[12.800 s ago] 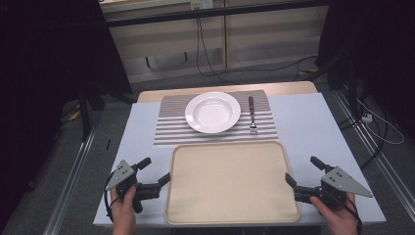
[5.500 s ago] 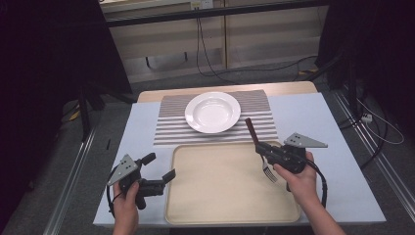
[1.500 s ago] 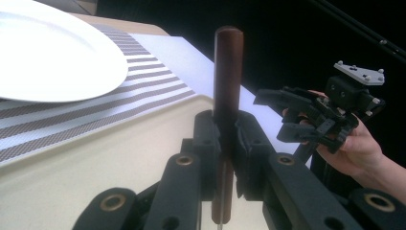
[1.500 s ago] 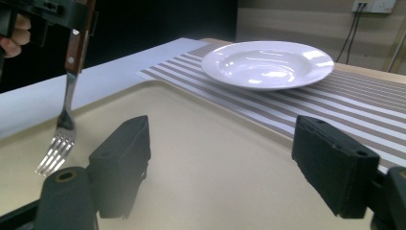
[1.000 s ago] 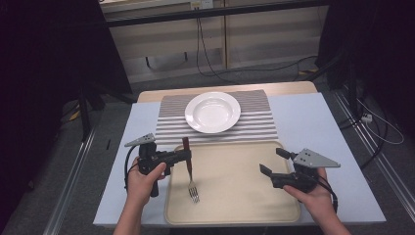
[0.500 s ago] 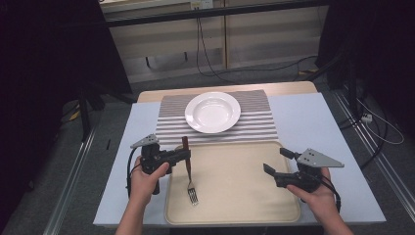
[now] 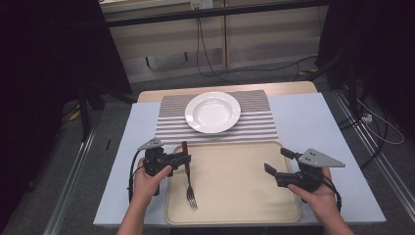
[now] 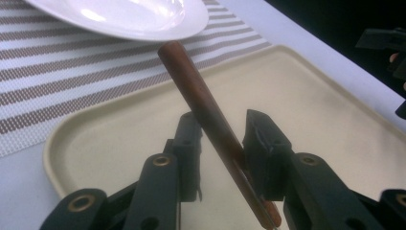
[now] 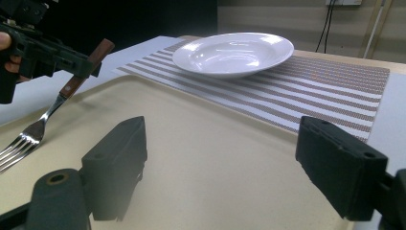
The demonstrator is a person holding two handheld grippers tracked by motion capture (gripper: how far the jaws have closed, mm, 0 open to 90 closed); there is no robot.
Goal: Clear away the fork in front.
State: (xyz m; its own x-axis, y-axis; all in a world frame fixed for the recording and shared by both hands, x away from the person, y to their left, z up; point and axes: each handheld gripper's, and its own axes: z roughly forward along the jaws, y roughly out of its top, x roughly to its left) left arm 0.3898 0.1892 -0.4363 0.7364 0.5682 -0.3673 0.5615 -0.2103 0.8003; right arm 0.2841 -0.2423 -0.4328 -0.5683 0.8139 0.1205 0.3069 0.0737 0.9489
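I am working at a tabletop (image 7: 313, 122) covered in pale blue, with a beige tray (image 7: 235, 200) lying just ahead of my jaws and a striped placemat (image 7: 259, 122) beyond it carrying a white plate (image 7: 212, 112). Compared with a second ago, my left gripper (image 7: 187, 158) is sitting lower over the tray's left edge, and the fork (image 7: 188, 177) it was clamping is now resting its tines on the tray floor. My left jaws have just been opening: they are standing narrowly apart with the fork's brown handle (image 8: 206, 108) slanting up between them, leaning against the right-hand jaw in the left gripper view, while a gap is showing beside the left-hand jaw. The handle's tip is pointing out past the jaw tips toward the plate, and the tines are lying back under the jaws toward me. My right gripper (image 7: 277, 161) is hovering over the tray's right side much as it was a second ago, its jaws gaping wide with nothing between them, well apart from the fork.
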